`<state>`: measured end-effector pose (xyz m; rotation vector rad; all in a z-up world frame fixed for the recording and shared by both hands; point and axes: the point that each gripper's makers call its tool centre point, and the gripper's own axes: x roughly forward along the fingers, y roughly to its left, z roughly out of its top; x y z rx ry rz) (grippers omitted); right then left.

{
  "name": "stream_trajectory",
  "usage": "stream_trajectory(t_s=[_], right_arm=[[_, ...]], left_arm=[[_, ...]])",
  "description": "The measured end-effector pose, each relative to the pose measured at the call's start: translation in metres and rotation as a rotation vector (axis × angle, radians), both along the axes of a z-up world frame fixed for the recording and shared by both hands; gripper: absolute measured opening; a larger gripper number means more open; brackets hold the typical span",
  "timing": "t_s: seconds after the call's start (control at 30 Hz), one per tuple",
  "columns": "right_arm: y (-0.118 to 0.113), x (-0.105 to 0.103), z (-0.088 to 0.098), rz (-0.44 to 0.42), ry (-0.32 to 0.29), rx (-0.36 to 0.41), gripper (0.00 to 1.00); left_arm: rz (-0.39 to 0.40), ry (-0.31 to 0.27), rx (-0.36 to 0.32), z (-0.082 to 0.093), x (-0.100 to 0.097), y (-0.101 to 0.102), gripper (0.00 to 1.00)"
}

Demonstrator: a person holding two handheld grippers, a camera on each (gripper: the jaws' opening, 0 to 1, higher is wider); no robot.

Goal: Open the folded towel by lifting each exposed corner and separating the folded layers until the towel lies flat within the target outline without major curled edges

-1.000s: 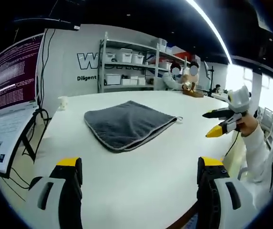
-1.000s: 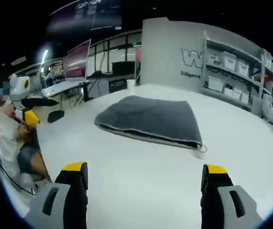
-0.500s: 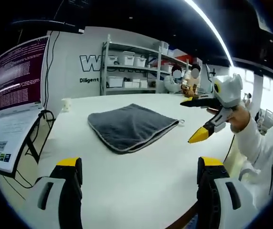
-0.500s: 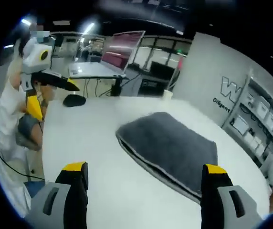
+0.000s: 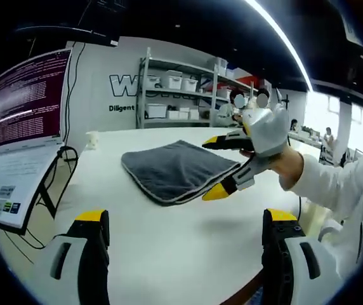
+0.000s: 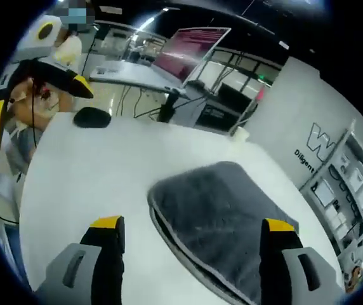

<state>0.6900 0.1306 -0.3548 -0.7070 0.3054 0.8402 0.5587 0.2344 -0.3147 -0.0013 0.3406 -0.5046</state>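
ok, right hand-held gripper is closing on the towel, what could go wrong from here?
1. The folded towel shows stacked edges at its near side; the open right hand-held gripper might pinch both layers, so the fold lifts whole rather than separating.
2. The left hand-held gripper sits back over bare table, so nothing pins the towel; a pull could drag it across the smooth top.

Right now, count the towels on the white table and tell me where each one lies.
1. A folded grey towel lies on the white table, ahead of the left gripper and just beyond the right gripper, which is open over its edge.
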Motion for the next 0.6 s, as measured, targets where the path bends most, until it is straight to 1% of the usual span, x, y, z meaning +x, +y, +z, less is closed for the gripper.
stream_trajectory(t_s=[0.07,0.1,0.27,0.33,0.4,0.53,0.6], right_arm=[[0.007,0.003,-0.005,0.022,-0.024,-0.019,0.79],[0.007,0.003,-0.006,0.022,-0.024,-0.02,0.76],[0.016,0.004,-0.01,0.046,-0.033,-0.019,0.7],[0.031,0.007,-0.021,0.08,-0.049,-0.057,0.66],[0.036,0.008,-0.025,0.089,-0.057,-0.073,0.63],[0.044,0.008,-0.033,0.107,-0.047,-0.082,0.58],[0.046,0.009,-0.037,0.111,-0.049,-0.099,0.55]], left_arm=[[0.002,-0.001,0.0,0.0,0.0,0.001,1.0],[0.002,-0.002,0.0,0.0,0.0,0.001,1.0],[0.001,0.001,-0.004,-0.001,0.001,0.0,1.0],[-0.009,0.004,-0.003,-0.002,0.001,-0.003,1.0],[-0.015,0.003,-0.004,-0.002,0.0,-0.005,1.0],[-0.019,0.0,-0.005,-0.001,-0.001,-0.006,1.0],[-0.019,0.0,-0.006,-0.001,-0.001,-0.006,1.0]])
